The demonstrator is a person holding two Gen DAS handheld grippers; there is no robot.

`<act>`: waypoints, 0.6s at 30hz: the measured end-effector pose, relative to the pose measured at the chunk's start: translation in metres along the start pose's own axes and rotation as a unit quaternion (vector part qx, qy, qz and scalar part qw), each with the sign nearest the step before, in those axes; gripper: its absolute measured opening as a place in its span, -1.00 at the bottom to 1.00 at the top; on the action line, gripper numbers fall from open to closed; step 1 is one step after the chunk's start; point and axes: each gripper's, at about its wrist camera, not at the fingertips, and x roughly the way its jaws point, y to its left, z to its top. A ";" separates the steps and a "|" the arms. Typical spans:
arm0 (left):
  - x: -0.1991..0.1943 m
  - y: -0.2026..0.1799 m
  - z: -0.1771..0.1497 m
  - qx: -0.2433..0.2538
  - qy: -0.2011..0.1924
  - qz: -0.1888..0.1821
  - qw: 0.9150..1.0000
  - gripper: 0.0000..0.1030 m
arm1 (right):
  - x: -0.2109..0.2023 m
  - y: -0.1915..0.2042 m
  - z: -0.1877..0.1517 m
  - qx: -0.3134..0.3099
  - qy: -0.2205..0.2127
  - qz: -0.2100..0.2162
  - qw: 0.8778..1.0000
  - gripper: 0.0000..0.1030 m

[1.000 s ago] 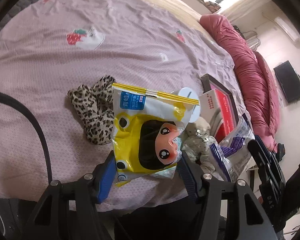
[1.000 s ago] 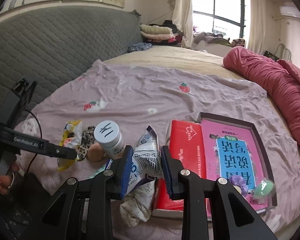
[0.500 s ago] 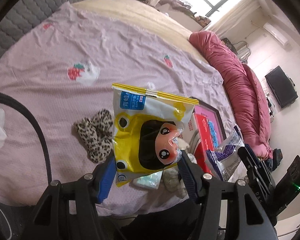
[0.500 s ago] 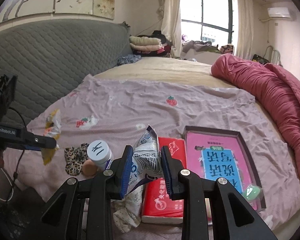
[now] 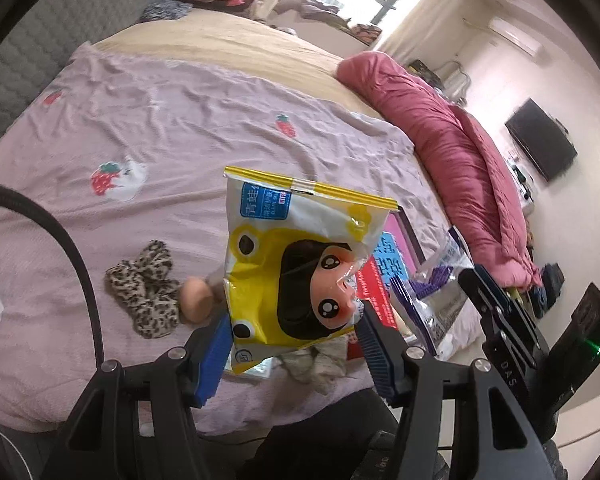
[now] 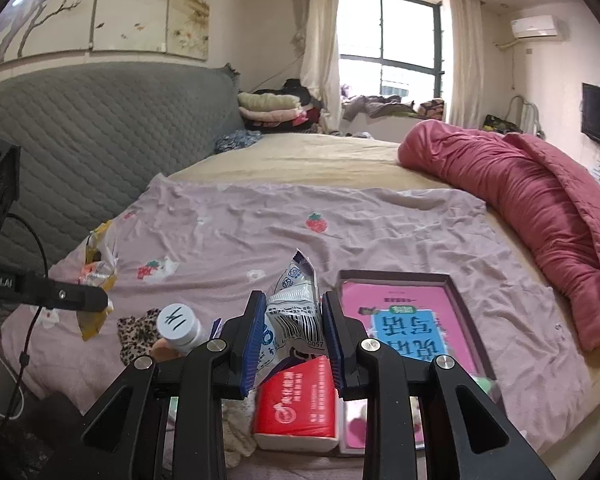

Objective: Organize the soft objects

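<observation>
Mid-carry: left gripper (image 5: pixel 294 340) clamped on yellow cartoon pack (image 5: pixel 296 264); right gripper (image 6: pixel 290 334) pinching white wipes packet (image 6: pixel 296 304); next probably needs 1 drop spot on the bed (image 6: pixel 380 216).

- Lower edge of yellow cartoon packet (image 5: pixel 300 276) lost behind the blue pads of the left hand-held gripper (image 5: pixel 296 346).
- Pale crumpled cloth (image 5: pixel 320 364) and a flat packet beneath it mostly covered (kind not readable).
- Red tissue pack (image 6: pixel 296 400) cut across its top by the silver foil packet (image 6: pixel 296 312) in the right hand-held gripper (image 6: pixel 292 340).
- Pink box (image 6: pixel 404 320) partly behind a gripper finger; small green thing at its near corner too hidden to name.
- White-capped bottle (image 6: pixel 180 322) showing little beyond its cap.
- Tan rounded object (image 5: pixel 196 300) beside leopard-print scrunchie (image 5: pixel 148 288) half covered, unidentifiable.
</observation>
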 end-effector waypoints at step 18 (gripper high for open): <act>0.042 -0.110 -0.019 0.106 0.048 -0.025 0.993 0.17 | -0.029 -0.058 0.006 0.052 -0.030 -0.056 0.997 -0.43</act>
